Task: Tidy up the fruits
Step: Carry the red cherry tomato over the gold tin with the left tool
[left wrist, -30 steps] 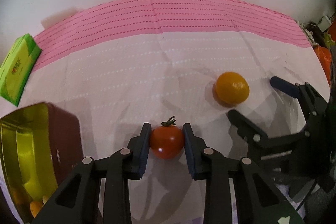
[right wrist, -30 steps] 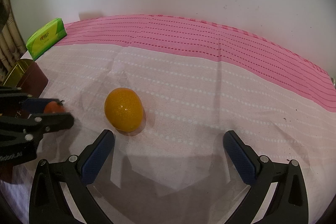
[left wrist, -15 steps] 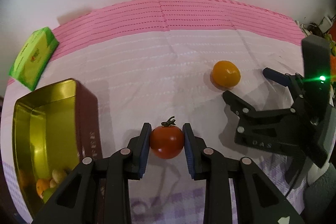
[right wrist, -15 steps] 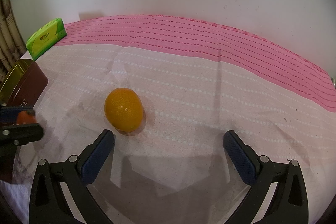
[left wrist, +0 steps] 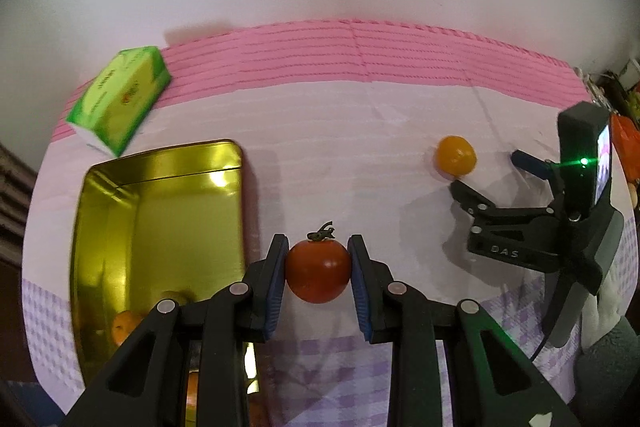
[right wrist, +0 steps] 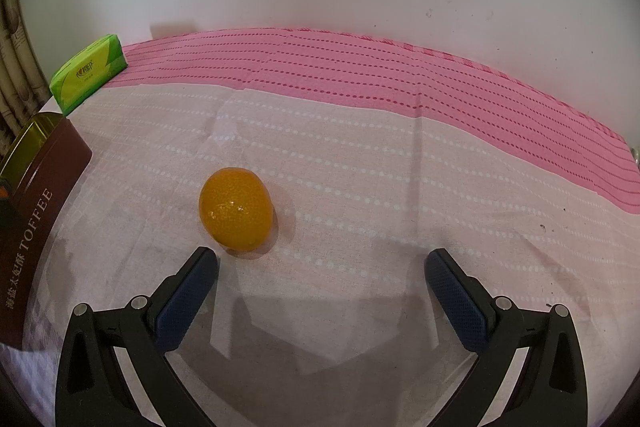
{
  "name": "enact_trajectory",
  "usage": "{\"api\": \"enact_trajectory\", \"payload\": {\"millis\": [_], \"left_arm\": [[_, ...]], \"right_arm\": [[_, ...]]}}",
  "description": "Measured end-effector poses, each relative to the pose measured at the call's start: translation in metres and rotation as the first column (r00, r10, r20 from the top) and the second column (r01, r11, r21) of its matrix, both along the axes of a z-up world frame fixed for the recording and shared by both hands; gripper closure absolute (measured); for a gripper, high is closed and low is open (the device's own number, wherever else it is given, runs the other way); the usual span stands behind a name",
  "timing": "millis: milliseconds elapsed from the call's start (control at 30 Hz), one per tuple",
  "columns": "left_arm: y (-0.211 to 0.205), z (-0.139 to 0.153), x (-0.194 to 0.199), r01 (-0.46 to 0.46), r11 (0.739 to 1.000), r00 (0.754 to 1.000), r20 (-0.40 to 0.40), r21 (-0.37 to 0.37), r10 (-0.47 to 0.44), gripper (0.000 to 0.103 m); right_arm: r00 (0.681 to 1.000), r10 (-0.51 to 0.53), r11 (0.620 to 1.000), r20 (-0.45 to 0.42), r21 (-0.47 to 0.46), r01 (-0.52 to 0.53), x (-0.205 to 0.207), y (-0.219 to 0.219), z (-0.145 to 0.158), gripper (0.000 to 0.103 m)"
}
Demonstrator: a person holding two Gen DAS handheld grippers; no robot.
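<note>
My left gripper (left wrist: 318,273) is shut on a red tomato (left wrist: 318,271) with a green stalk, held in the air above the cloth, just right of the gold tin (left wrist: 160,227). Small orange and pale fruits (left wrist: 124,325) lie at the tin's near end. An orange citrus fruit (right wrist: 236,209) rests on the pale cloth, also seen far right in the left wrist view as the orange fruit (left wrist: 456,155). My right gripper (right wrist: 320,269) stands open just behind it, the fruit ahead of its left finger (right wrist: 188,291). The right gripper (left wrist: 520,223) shows in the left wrist view too.
A green tissue pack (left wrist: 120,99) lies at the back left on the pink striped cloth (left wrist: 360,55). The tin's brown side (right wrist: 40,219) reads TOFFEE. A white wall runs behind the table. Cluttered orange items (left wrist: 624,139) sit at the far right edge.
My left gripper has risen and shifted left with the tomato, so the tin now shows more fully and the orange fruit looks farther off. It has left the right wrist view. The right gripper stayed still.
</note>
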State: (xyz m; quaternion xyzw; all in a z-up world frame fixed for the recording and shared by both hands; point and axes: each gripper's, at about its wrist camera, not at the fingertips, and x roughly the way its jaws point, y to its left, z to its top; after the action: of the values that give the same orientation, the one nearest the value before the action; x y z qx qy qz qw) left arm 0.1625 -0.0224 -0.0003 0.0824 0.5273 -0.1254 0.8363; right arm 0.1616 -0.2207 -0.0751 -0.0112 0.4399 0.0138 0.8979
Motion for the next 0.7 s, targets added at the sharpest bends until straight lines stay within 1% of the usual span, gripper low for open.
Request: {"api": "enact_trajectory", "payload": {"millis": [100,333,500,700], "left_arm": [[0.015,0.002,0.001,-0.034,0.999,0.999,0.008,0.0,0.034,0.076],[0.049,-0.002,0.001,-0.113,0.994,0.994,0.008,0.008,0.113,0.076],[0.067,-0.012,-0.001,-0.16,0.987,0.987,-0.006,0.013,0.16,0.076],[0.084,-0.024,-0.001,-0.194,0.981,0.98,-0.03,0.013,0.194,0.076]], "right_arm": [[1.0,0.0,1.0,0.0,0.0,0.0,0.0,0.0,0.0,0.0],[1.0,-0.001,1.0,0.0,0.0,0.001,0.0,0.001,0.0,0.0],[1.0,-0.001,1.0,0.0,0.0,0.001,0.0,0.001,0.0,0.0],[1.0,-0.001,1.0,-0.001,0.0,0.001,0.0,0.001,0.0,0.0]]}}
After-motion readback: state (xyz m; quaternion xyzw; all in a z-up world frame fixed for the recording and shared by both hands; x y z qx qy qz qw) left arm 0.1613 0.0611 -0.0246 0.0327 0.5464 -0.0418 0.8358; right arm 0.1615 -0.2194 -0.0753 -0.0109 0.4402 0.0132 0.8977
